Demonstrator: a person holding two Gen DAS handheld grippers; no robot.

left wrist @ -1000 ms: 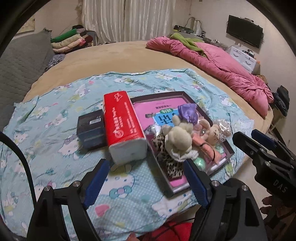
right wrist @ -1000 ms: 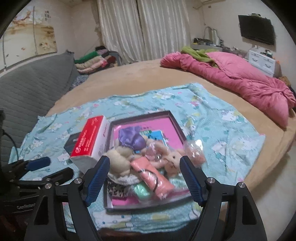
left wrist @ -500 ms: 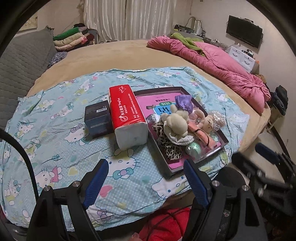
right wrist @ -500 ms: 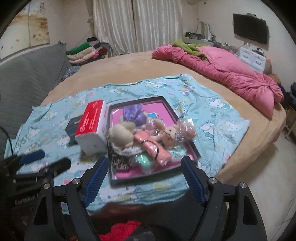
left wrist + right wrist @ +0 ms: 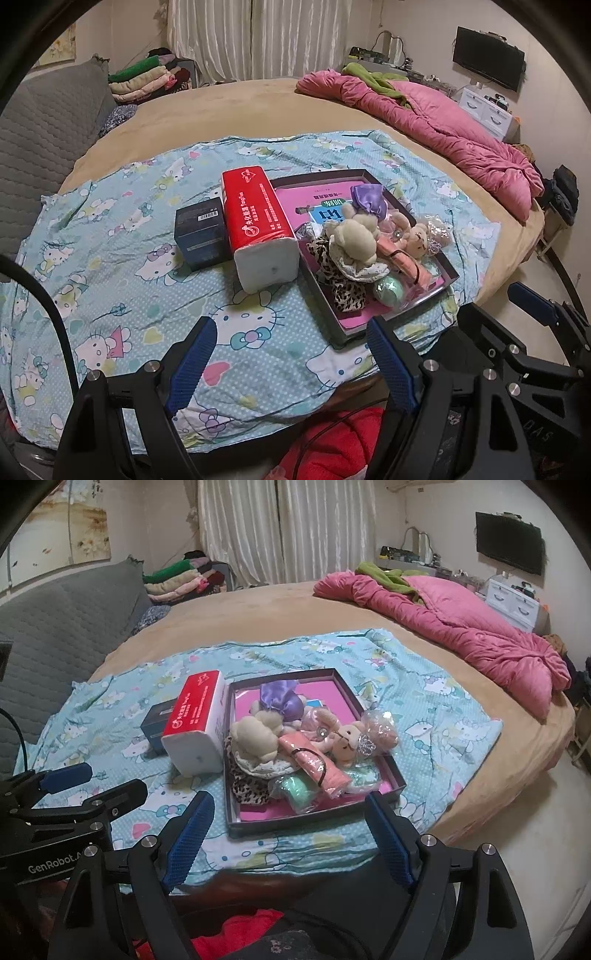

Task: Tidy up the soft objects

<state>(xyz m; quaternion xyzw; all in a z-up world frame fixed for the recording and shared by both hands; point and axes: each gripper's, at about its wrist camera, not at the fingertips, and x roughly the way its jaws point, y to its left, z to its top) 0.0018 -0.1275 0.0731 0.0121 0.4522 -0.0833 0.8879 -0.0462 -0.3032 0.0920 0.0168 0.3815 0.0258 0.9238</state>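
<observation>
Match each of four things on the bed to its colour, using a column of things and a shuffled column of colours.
Things:
1. tissue pack
2. small box
3. quilt
4. satin pouch

Colours:
A. purple
B. red and white
C. pink
D. dark blue

Pairs: 1-B, 2-D, 3-C, 4-A

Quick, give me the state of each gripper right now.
Left gripper: open, nothing between its fingers.
Right gripper: open, nothing between its fingers.
</observation>
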